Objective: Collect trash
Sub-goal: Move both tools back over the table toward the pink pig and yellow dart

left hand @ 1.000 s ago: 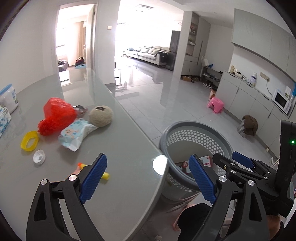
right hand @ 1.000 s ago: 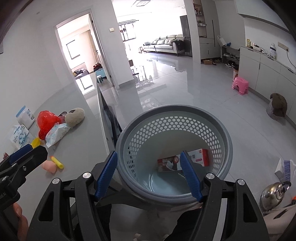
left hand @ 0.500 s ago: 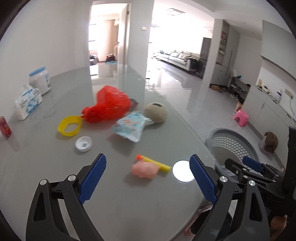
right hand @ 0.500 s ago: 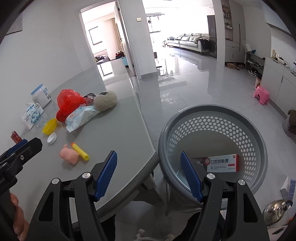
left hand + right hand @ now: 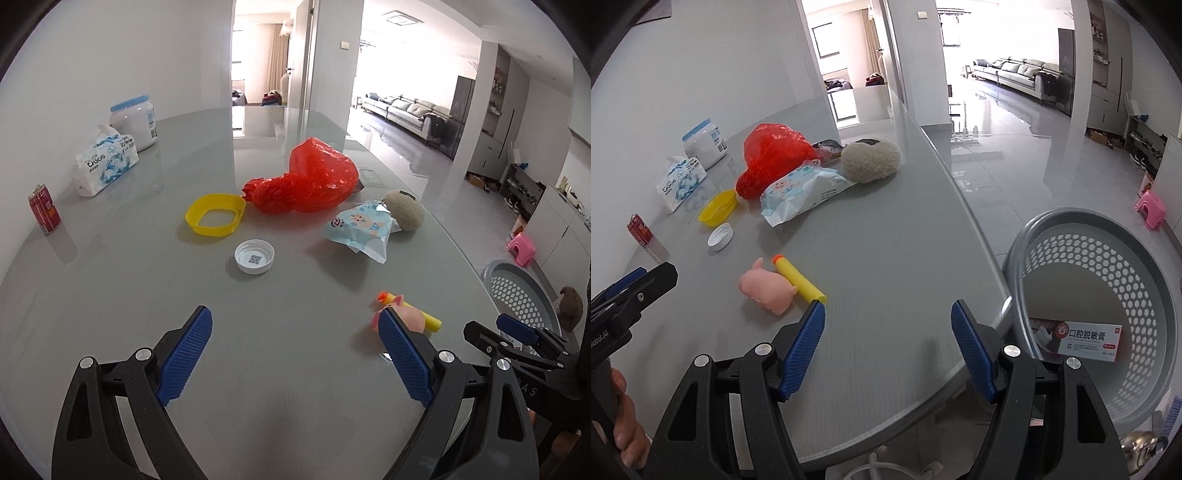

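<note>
On the grey table lie a red plastic bag, a yellow ring lid, a white cap, a blue snack wrapper, a beige fuzzy ball, a pink pig toy and a yellow foam dart. My left gripper is open and empty above the table, short of the cap. My right gripper is open and empty over the table's near edge, right of the pig. A grey perforated basket on the floor holds a white and red box.
A tissue pack, a white jar with a blue lid and a red can stand at the table's far left by the wall. A pink stool is on the floor beyond the basket.
Both grippers swung left from over the basket to over the table. The trash pile now sits ahead of the left gripper and the basket has slid to the right edge.
</note>
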The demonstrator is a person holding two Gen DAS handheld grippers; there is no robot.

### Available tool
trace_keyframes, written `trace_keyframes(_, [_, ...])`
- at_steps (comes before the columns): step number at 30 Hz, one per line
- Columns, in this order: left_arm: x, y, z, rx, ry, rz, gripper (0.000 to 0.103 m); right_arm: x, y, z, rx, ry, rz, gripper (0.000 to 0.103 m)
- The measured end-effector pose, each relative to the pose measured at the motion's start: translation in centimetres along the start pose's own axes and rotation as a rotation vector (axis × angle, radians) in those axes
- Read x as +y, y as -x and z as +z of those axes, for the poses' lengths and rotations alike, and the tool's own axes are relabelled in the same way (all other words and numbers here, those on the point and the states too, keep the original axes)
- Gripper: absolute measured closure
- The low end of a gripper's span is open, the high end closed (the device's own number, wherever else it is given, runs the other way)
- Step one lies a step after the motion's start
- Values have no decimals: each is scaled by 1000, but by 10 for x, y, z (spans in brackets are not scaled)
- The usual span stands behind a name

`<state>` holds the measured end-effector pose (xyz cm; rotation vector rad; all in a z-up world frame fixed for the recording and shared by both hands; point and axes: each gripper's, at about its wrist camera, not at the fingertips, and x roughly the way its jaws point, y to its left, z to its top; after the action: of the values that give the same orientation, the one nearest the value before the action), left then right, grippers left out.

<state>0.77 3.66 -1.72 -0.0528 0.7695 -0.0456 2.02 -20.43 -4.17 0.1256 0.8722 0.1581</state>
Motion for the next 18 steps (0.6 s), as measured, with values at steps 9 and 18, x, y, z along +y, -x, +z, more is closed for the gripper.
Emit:
trace_keyframes(9, [5,-11,0,29,18,14,13,20,-26,8,45,88,-13,35])
trace_keyframes(18, [7,-17,2,39,24,12,13,38,-40,17,56,160,-22,35])
